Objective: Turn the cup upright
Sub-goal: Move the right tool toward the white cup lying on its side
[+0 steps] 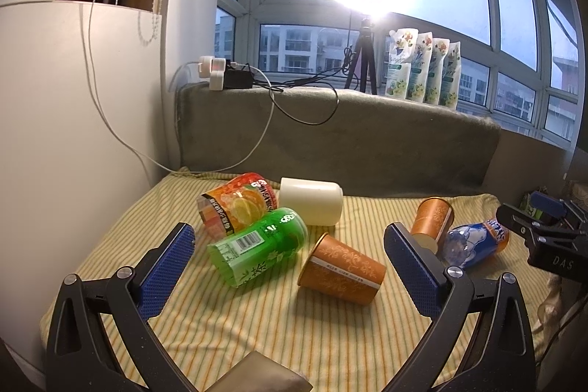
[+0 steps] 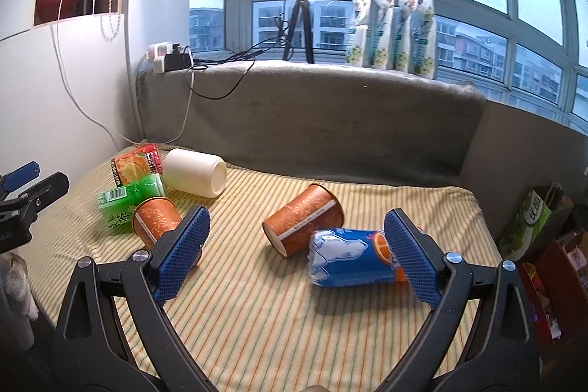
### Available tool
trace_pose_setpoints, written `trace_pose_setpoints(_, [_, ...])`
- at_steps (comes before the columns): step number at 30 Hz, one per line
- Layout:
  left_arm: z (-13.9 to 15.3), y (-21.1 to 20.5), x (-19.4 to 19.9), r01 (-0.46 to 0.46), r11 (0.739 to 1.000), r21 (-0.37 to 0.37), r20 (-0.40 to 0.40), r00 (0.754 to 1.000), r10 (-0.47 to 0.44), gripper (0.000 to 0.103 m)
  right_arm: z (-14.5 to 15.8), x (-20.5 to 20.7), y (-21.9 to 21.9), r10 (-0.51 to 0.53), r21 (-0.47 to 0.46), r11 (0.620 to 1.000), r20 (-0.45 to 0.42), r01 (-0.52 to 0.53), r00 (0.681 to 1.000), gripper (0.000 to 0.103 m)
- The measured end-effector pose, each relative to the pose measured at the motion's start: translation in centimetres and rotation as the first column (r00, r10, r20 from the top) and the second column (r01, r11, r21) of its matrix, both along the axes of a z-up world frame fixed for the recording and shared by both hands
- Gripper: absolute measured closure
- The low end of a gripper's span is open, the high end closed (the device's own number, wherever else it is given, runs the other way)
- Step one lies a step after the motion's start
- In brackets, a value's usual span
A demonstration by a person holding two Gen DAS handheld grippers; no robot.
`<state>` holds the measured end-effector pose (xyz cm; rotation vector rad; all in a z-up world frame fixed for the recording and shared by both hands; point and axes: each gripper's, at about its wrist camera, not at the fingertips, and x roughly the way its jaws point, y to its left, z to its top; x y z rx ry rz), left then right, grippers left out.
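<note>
Six cups lie on their sides on a striped yellow mat (image 1: 257,329) that covers a cushioned seat under the window. The left gripper (image 1: 290,250) hovers over the mat's near edge with its blue-padded jaws spread wide and nothing between them; in the left wrist view a green cup (image 1: 257,247) and a brown patterned cup (image 1: 341,269) lie just ahead of the gap, neither touched by the pads. The right gripper (image 2: 296,250) is equally wide apart and holds nothing. In its own view a blue cup (image 2: 352,261) lies close to the inner face of its right pad, though whether they touch cannot be told, and a second brown cup (image 2: 305,219) rests against the blue one. Toward the mat's far left corner an orange fruit-print cup (image 1: 239,202) leans on the green cup, with a cream-white cup (image 1: 312,201) just beside it near the far edge. Behind the mat rises a grey backrest (image 1: 367,142), with a power strip (image 1: 220,72), a tripod (image 1: 362,61) and a row of refill pouches (image 1: 422,68) along the sill above it.
</note>
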<state>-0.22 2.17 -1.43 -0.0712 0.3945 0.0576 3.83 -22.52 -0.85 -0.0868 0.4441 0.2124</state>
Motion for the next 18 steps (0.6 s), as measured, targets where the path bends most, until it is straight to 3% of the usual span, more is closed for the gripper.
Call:
trace_pose_setpoints(8, [-0.8,1.0,0.3,-0.02,1.0,0.02,-0.031,0.999,0.021,0.001,0.3,3.7,1.4,0.126,0.008,0.992,-0.092,-0.126,0.988,0.005])
trace_pose_setpoints(12, [-1.3,1.6,0.4,-0.031,0.999,0.025,-0.053,0.998,0.033,0.001,0.5,5.7,2.8,0.193,-0.049,0.979,-0.116,-0.199,0.974,0.005])
trace_pose_setpoints(18, [-2.3,2.1,0.5,-0.03,0.999,0.024,-0.096,0.995,0.032,0.001,0.6,9.6,6.0,0.343,-0.165,0.911,-0.201,-0.377,0.917,0.005])
